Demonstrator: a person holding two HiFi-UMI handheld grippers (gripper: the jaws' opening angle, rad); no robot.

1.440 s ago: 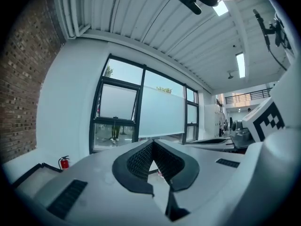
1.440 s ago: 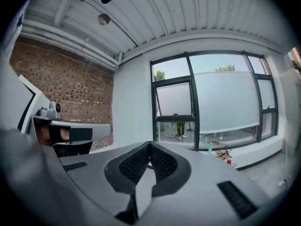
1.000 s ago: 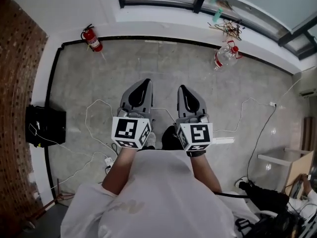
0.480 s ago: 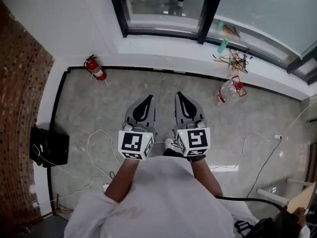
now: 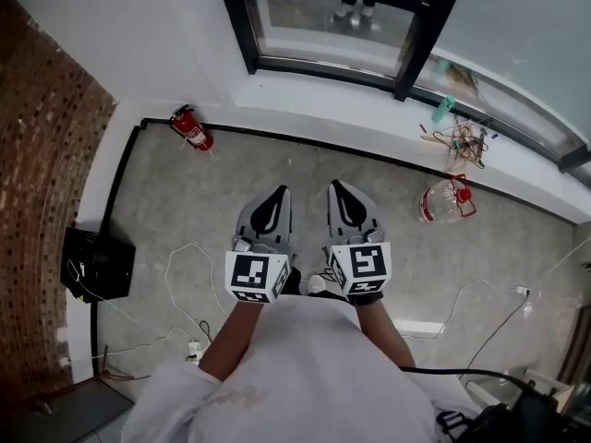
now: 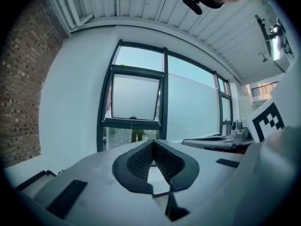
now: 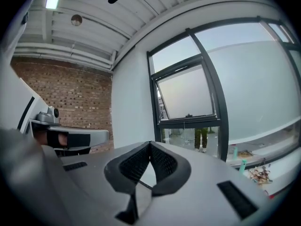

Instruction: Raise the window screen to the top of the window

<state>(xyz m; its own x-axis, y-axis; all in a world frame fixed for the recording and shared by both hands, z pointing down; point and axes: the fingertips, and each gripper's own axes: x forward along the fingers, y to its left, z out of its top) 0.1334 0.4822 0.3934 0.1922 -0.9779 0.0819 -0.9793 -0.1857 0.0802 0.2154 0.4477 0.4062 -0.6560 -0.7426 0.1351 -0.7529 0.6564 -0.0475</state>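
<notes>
"Both sets of jaws, how were they?"

"The left gripper (image 5: 275, 192) and right gripper (image 5: 338, 187) were closed on nothing, side by side, well short of the window (image 6: 165, 102)."

"The window screen (image 6: 134, 98)?"

"Ahead of both tips, inside the window, clear glass beneath it. Bare concrete floor (image 5: 185, 201) lay before the window, with a fire extinguisher (image 5: 191, 129) below its left corner and a brick wall (image 5: 46, 201) farther left."
</notes>
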